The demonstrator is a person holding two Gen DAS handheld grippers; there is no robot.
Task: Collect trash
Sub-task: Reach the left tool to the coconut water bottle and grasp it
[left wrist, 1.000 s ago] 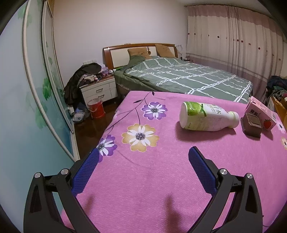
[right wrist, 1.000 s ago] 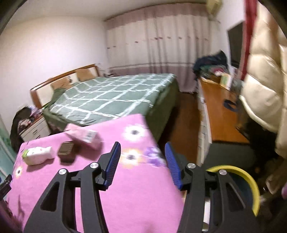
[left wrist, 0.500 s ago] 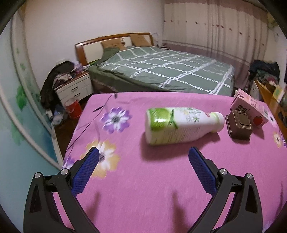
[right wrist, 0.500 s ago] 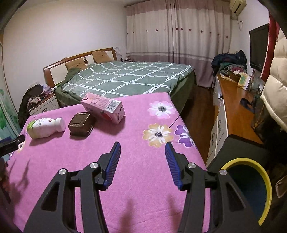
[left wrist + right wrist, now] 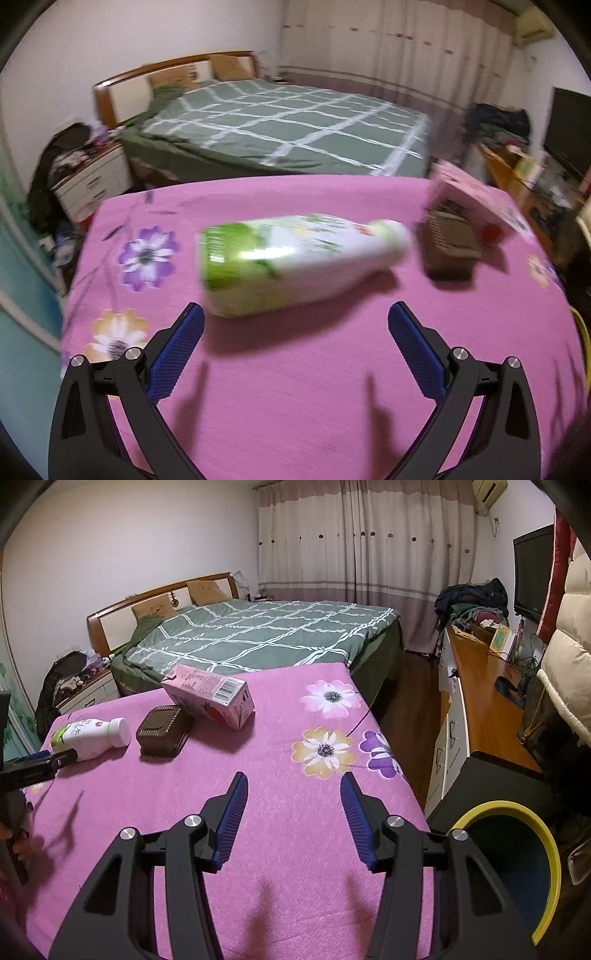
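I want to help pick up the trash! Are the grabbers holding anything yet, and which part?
Nothing yet. The left gripper is open, just short of the lying bottle. The right gripper is open over the pink cloth, empty.

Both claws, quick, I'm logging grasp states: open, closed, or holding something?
Left claw: open, empty, the bottle lying just ahead.
Right claw: open, holding nothing.
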